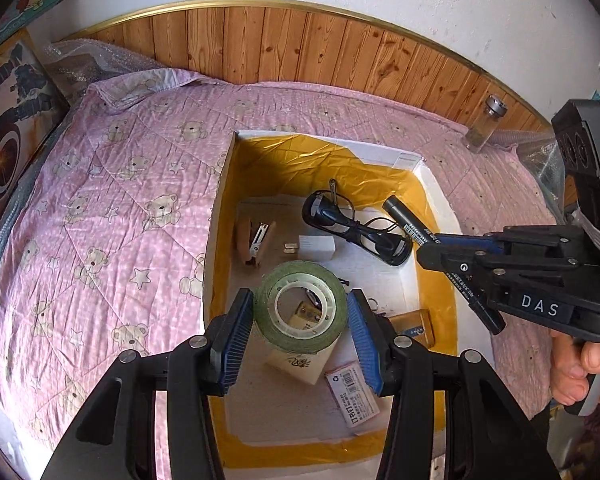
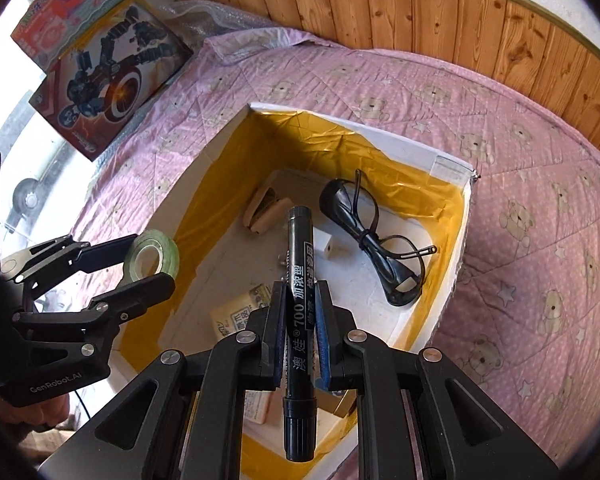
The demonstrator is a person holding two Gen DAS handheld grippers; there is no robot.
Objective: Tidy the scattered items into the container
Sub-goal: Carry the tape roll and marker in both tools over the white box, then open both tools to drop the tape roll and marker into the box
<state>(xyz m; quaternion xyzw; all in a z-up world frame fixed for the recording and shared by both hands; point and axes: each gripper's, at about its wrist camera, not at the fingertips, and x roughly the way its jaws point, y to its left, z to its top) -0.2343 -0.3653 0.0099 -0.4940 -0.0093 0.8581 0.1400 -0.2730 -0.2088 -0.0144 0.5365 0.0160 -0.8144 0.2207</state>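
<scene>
Right gripper (image 2: 300, 344) has the marker (image 2: 299, 320) pinched mid-barrel, jaws tight on it, over the box (image 2: 452, 280). It looks a light, rigid, smooth stick, liable to pivot, so a mid-barrel hold suits it. Left gripper (image 1: 300, 320) brackets the tape roll (image 1: 300, 312) across its outer rim, above the box's near end; whether the pads are truly touching, I cannot tell. Light hoop, stiff enough, rim is the place to hold. Down in the box: glasses (image 1: 356, 228), fragile. Beyond, the bed (image 1: 120, 160) and a jar (image 1: 486, 124).

Your way into the box (image 1: 432, 188) is open from above. Its floor is crowded: glasses (image 1: 356, 228) far right, a bare strip along the left wall.
</scene>
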